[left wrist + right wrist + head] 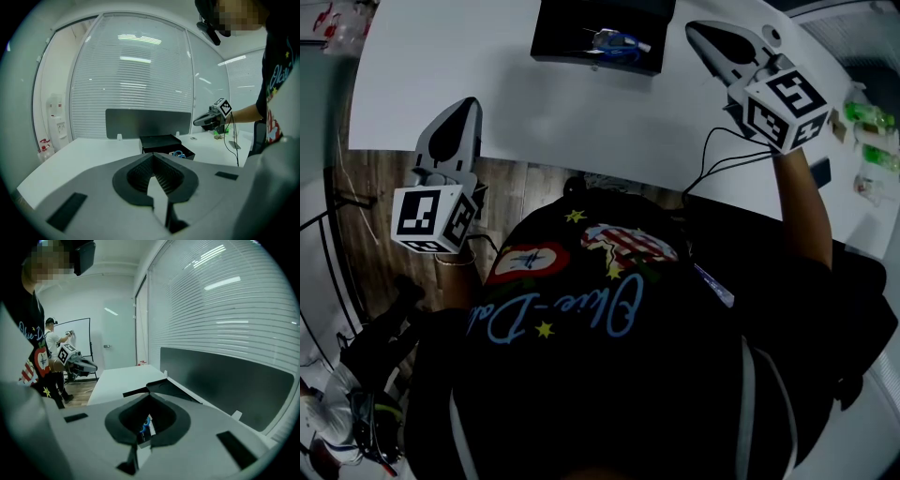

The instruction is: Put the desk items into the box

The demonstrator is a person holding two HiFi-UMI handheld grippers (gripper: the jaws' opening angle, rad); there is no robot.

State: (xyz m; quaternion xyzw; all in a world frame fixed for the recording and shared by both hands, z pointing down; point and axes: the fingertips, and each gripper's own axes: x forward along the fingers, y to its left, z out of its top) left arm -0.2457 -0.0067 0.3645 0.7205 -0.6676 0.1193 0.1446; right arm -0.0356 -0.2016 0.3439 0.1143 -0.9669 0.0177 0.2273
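A black box stands open at the desk's far middle, with a blue item lying inside. The left gripper view shows the same box and blue item ahead and slightly right. My left gripper hovers over the desk's near edge, shut and empty; its jaws meet at the tip. My right gripper is raised right of the box, shut with nothing in it. Past its closed jaws I see the box and the blue item just below.
The white desk carries small green items at its far right. A black cable trails from the right gripper. A dark partition panel backs the desk. A water dispenser stands at left. Wood floor lies beneath me.
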